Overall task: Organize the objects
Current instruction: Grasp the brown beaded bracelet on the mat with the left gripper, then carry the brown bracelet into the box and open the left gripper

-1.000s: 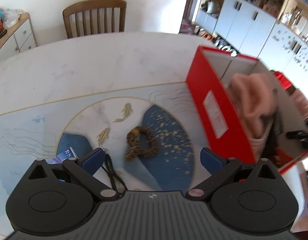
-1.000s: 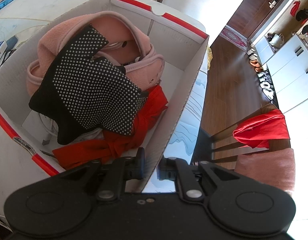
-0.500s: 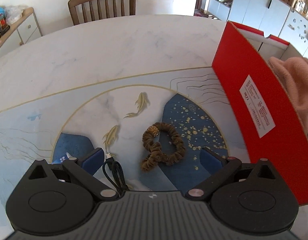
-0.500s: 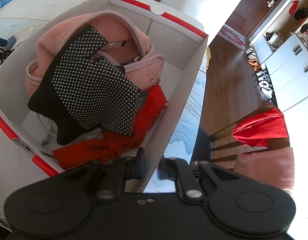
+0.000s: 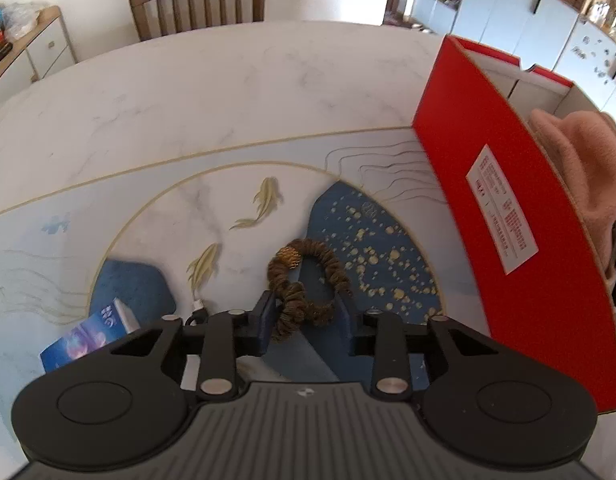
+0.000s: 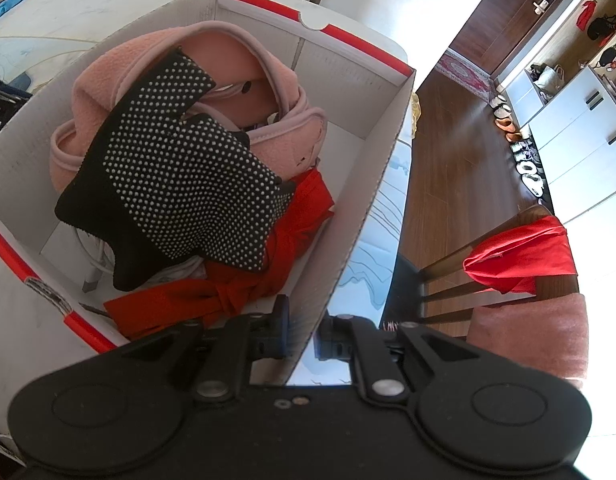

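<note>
- Brown scrunchie (image 5: 303, 284) with a gold bead is lying low in the frame's centre.
- Box (image 5: 520, 240) at right is showing red outside, white inside.
- Black glove (image 6: 179, 184) is showing white dots.
- Pink fleece (image 6: 107, 92) is sitting beneath it, upper left.
- Table (image 5: 187, 112) is showing white marble, blue patches, gold fish.

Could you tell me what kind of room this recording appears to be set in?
Probably a home dining area: a marble-look dining table, a wooden chair and white cabinets along the wall.
</note>
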Available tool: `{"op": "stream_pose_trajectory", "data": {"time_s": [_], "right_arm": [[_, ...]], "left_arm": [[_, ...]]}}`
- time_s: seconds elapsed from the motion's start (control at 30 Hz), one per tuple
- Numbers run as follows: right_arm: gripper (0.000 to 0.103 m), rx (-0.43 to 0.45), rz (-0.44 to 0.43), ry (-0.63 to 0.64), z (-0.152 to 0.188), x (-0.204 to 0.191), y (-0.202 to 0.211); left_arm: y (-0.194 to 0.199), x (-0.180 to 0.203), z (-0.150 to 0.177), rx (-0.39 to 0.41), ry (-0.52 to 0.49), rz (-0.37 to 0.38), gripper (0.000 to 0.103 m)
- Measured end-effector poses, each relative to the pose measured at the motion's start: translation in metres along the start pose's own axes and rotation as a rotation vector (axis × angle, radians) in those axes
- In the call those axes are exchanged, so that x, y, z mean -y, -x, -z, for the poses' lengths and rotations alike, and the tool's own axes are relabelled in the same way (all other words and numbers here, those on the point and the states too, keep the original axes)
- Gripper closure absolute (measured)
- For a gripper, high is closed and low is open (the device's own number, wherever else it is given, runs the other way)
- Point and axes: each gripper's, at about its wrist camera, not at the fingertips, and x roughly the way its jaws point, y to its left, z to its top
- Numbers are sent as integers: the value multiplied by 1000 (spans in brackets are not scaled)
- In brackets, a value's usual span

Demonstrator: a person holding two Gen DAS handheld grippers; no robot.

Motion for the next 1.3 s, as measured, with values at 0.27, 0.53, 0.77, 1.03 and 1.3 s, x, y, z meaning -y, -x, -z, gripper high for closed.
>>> {"op": "stream_pose_trajectory", "data": {"time_s": [0.27,0.53,0.77,1.03,1.3], "right_arm": [[93,0,0,0,0,-1,0],[93,2,0,1,-1,-1,-1],[93,3,-1,2,-1,-1,-1],[93,3,-2,2,-1,-1,-2],[93,5,-3,2,-3,-1,-1]], "left_arm": [[19,4,-1,51,1,15,95],[51,8,-6,96,-1,65,97],[81,14,-11,125,-20,111,97],[113,36,-27,153,-80,172,97],[139,75,-50,202,-205,251,97]]}}
